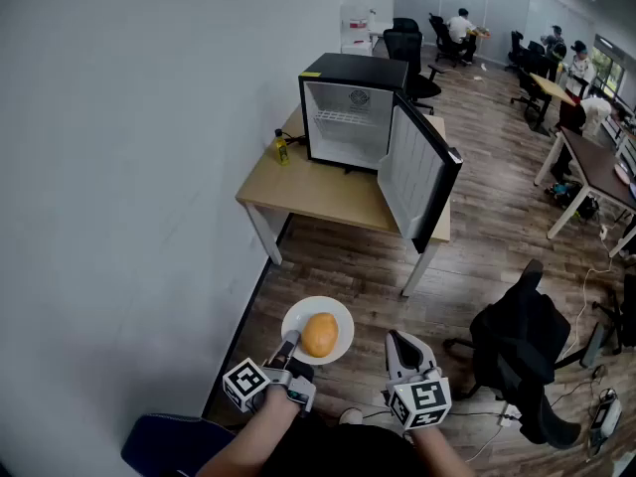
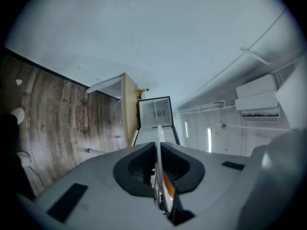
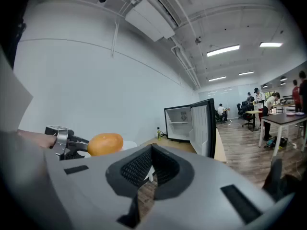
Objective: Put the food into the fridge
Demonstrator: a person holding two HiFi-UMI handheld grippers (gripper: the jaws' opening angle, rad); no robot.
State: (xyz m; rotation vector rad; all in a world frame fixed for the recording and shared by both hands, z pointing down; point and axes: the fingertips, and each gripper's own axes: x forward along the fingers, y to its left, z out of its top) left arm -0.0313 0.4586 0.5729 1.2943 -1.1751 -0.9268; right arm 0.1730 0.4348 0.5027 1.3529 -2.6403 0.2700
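Left gripper (image 1: 289,344) is clamping the plate (image 1: 338,311) rim, bun (image 1: 319,334) riding on it at bottom centre, right gripper (image 1: 400,342) is hanging closed, empty; open fridge (image 1: 350,117) at upper centre is holding no food yet.

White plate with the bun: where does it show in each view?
Head view: white plate, bottom centre, rim pinched by the left gripper.
Left gripper view: the plate edge-on, centre bottom, between the shut jaws.
Right gripper view: left of centre, its rim peeking from behind the bun.
Shared landmark: the open mini fridge.
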